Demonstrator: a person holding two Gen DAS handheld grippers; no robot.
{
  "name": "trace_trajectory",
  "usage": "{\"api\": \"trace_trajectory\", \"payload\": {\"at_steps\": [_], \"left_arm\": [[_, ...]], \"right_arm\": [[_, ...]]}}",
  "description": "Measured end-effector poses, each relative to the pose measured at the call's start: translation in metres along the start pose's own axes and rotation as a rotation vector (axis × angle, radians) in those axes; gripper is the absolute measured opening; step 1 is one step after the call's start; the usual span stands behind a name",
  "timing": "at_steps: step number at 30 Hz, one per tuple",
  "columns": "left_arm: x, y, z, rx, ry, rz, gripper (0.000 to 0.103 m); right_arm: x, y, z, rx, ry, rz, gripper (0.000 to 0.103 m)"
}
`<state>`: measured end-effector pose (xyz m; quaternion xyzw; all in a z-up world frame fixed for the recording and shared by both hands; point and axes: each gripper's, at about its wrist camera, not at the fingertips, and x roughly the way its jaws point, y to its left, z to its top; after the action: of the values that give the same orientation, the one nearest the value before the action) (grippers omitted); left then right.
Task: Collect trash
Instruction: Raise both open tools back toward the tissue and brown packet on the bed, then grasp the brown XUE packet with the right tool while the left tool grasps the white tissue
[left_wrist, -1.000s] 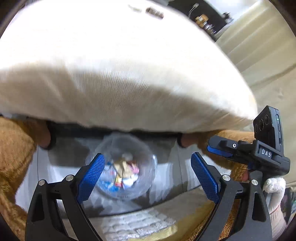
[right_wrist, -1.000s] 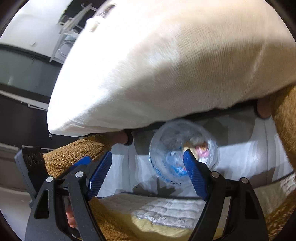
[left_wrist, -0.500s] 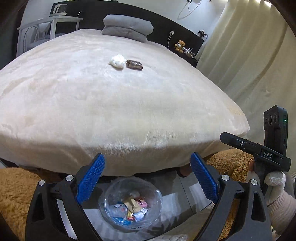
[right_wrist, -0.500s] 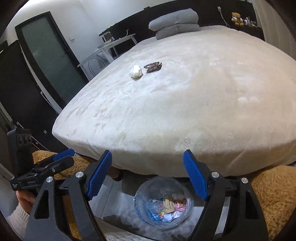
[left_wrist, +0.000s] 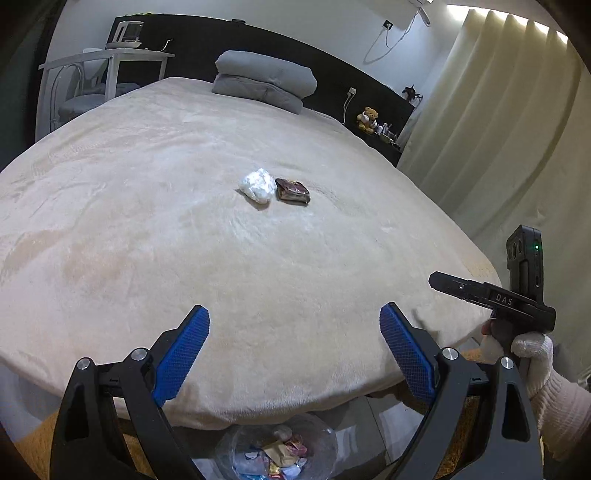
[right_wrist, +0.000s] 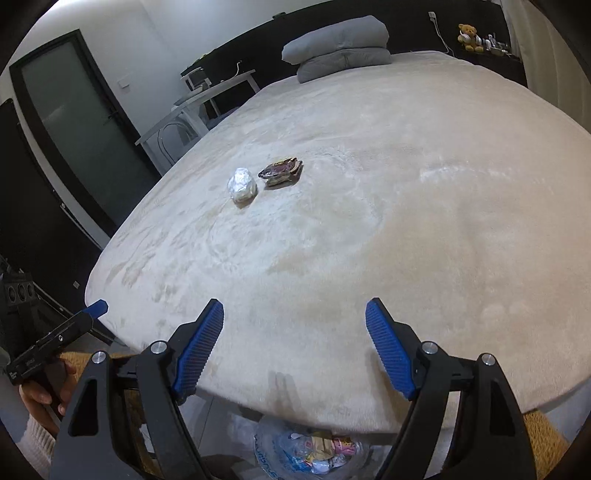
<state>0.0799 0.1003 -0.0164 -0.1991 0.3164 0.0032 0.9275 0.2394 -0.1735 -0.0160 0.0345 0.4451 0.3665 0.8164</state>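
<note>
Trash: a white wad (left_wrist: 258, 190) and a dark wrapper (left_wrist: 292, 191) lie side by side on the bed (left_wrist: 147, 221), well ahead of the left tongs (left_wrist: 294, 332) and right tongs (right_wrist: 294, 325), both agape and empty. The wrapper, probably slick foil, could slip from the pads, or the tongs could pinch blanket with it.

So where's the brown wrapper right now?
In both wrist views the brown wrapper lies near the middle of the bed, just right of the white crumpled wad, well short of the grey pillows.
</note>
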Motion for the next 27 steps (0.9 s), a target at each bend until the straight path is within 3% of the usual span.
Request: {"api": "trace_trajectory", "payload": {"at_steps": [7, 11, 22, 25, 27], "left_arm": [[0.012, 0.029, 0.048, -0.030, -0.035, 0.016, 0.091], [0.023, 0.041, 0.072, -0.039, -0.054, 0.023, 0.091], [0.050, 0.067, 0.111, -0.019, -0.054, 0.032, 0.092], [0.057, 0.075, 0.116, -0.031, -0.036, 0.019, 0.091], [0.060, 0.077, 0.118, -0.036, -0.025, 0.004, 0.091]], "right_arm": [[0.052, 0.004, 0.059, 0.026, 0.027, 0.020, 0.079], [0.093, 0.006, 0.084, 0.041, 0.058, -0.023, 0.094], [0.190, 0.030, 0.146, 0.035, 0.095, -0.091, 0.095], [0.214, 0.030, 0.162, 0.034, 0.138, -0.121, 0.091], [0.231, 0.033, 0.168, 0.020, 0.186, -0.150, 0.078]]}}
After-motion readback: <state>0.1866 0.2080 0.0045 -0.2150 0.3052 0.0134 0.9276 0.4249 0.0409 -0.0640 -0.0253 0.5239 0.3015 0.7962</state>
